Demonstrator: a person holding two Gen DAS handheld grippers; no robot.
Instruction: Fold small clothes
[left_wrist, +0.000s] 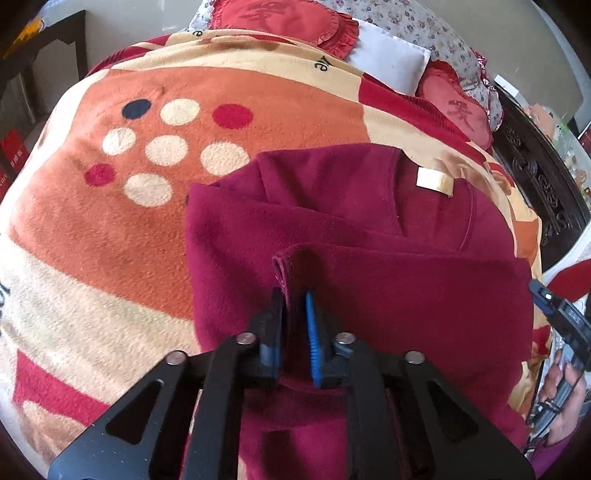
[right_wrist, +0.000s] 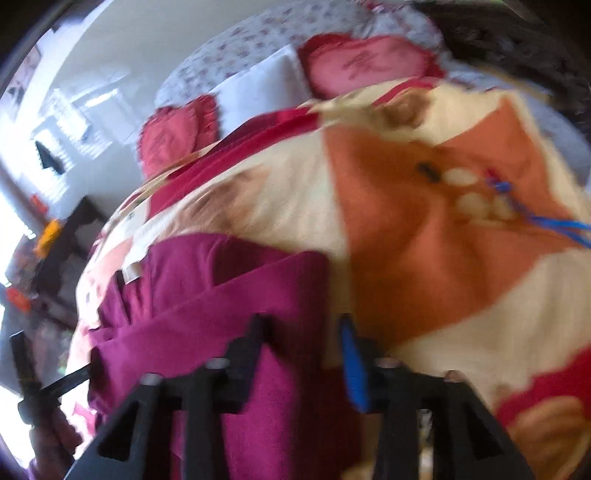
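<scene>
blanket (left_wrist: 110, 229) (reads "ae") | left claw (left_wrist: 293, 325) pinching maroon garment (left_wrist: 369, 221) | right claw (right_wrist: 303, 332) spread

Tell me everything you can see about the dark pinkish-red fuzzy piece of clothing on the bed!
The dark pinkish-red fleece garment looks soft and fuzzy. It lies partly folded in layers on the orange, cream and red spotted blanket, with a small cream label showing near its far edge. The left gripper pinches a stitched hem and lifts that flap. The right gripper is open at another edge, gripping nothing.
</scene>
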